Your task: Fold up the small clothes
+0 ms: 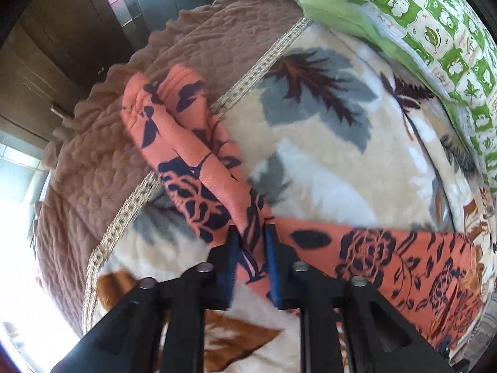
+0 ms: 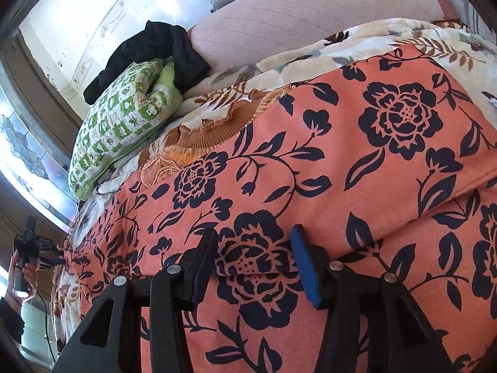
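Garment (image 1: 198, 168) pinched in left gripper (image 1: 252, 233)

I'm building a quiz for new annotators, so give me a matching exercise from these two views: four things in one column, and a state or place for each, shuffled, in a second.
Things
1. left gripper
2. right gripper
3. black garment
4. green patterned pillow

States or places
A. jaws apart over flat orange cloth
B. lies beside the leaf-print blanket's far edge
C. draped on top of the pillow
D. pads pinched on a bunched fold of the orange floral garment

Pairs: 1-D, 2-A, 3-C, 4-B
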`<action>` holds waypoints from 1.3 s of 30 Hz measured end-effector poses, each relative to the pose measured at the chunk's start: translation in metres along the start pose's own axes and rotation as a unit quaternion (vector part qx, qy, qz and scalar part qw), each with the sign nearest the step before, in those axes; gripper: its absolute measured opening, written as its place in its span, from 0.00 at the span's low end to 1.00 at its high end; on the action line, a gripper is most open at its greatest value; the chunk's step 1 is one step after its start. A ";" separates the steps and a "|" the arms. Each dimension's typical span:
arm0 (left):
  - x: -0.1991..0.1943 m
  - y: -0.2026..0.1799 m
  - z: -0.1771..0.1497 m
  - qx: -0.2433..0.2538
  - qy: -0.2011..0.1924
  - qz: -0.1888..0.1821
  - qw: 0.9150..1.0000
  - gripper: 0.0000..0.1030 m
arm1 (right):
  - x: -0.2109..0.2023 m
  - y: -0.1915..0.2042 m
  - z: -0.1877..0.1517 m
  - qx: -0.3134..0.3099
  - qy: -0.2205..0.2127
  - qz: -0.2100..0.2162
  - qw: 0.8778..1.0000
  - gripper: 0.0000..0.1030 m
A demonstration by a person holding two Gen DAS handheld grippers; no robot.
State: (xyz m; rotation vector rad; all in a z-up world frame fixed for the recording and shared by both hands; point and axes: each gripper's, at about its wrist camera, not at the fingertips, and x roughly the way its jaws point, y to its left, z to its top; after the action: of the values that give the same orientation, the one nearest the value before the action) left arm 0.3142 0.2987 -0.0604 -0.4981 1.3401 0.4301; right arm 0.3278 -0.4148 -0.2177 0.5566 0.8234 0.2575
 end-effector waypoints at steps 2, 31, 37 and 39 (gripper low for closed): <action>-0.012 0.017 -0.014 -0.006 -0.005 -0.016 1.000 0.09 | 0.000 0.000 0.000 0.000 0.000 0.000 1.000 0.50; -0.009 0.200 -0.122 -0.286 -0.075 -0.271 0.916 0.53 | -0.002 -0.009 0.000 0.024 -0.005 0.029 0.999 0.50; 0.013 0.222 -0.121 -0.332 -0.049 -0.296 0.895 0.55 | -0.003 -0.011 0.001 0.031 -0.007 0.036 0.999 0.50; 0.012 0.220 -0.111 -0.324 -0.061 -0.282 0.901 0.58 | -0.003 -0.011 0.001 0.031 -0.006 0.036 0.999 0.50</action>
State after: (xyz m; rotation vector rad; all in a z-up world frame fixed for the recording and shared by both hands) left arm 0.1026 0.4160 -0.1099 -1.3522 0.8451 0.4053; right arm 0.3263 -0.4253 -0.2216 0.6453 0.8019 0.2942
